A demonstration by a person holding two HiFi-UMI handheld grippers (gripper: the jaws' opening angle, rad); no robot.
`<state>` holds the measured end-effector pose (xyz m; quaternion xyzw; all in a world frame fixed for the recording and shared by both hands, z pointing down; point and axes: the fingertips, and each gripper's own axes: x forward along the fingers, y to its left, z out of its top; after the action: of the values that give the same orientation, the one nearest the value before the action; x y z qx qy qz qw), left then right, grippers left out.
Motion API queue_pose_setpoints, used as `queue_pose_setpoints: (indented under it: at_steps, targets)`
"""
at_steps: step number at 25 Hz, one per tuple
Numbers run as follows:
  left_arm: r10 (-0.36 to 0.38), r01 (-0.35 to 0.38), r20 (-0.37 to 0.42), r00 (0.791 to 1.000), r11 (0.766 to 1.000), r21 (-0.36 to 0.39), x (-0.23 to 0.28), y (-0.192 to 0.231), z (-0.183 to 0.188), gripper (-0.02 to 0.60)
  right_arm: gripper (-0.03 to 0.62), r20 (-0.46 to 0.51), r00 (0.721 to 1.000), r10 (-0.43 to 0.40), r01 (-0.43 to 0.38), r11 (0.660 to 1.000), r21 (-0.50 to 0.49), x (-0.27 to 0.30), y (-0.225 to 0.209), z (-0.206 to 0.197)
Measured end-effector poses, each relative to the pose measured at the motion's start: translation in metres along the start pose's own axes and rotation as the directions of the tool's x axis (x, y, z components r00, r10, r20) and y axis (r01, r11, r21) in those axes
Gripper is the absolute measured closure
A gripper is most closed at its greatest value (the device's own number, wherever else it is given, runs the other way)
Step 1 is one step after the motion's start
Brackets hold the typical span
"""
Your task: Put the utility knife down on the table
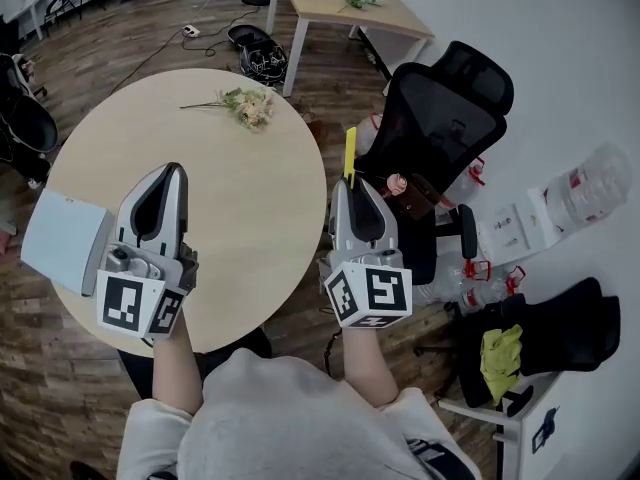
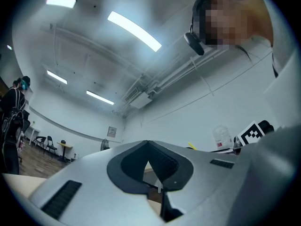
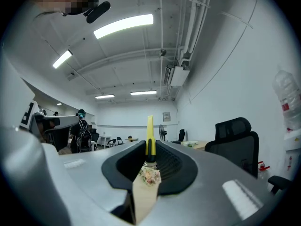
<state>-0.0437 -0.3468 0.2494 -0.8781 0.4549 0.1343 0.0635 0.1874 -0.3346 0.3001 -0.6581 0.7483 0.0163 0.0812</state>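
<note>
Grip of right gripper [image 1: 352,183] on the yellow utility knife [image 1: 350,156], pinched upright at the jaw tips, just beyond the right edge of the table [image 1: 250,228]. Not yet set down. Probably left to do: carry inward, lower, release. Left gripper [image 1: 176,168] closed on nothing, over the wood. Around: flower sprig [image 1: 248,106] far side, grey box [image 1: 65,238] at left edge, office chair [image 1: 445,118] right. No obstacle apparent.

Cameras: one on the head, one riding each gripper.
The head view looks steeply down on the round table [image 1: 250,188], with the left gripper [image 1: 176,170] and right gripper [image 1: 350,183] close below. Each gripper view sits tight behind its own jaws, tipped toward the ceiling. The head and right gripper views share the utility knife [image 1: 350,155], flowers [image 1: 250,106] and chair [image 1: 445,118].
</note>
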Motion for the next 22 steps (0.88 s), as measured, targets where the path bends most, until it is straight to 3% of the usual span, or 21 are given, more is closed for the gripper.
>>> queue_pose_setpoints:
  at_steps: [10, 22]
  targets:
    - [0.049, -0.054, -0.101, 0.994, 0.997, -0.049, 0.002, 0.045, -0.059, 0.575, 0.519, -0.233, 0.971, 0.047, -0.034, 0.998, 0.059, 0.048, 0.020, -0.109]
    - [0.070, -0.083, -0.168, 0.983, 0.994, -0.071, -0.003, 0.073, -0.098, 0.575, 0.519, -0.497, 0.866, 0.061, -0.027, 0.997, 0.075, 0.072, 0.032, -0.237]
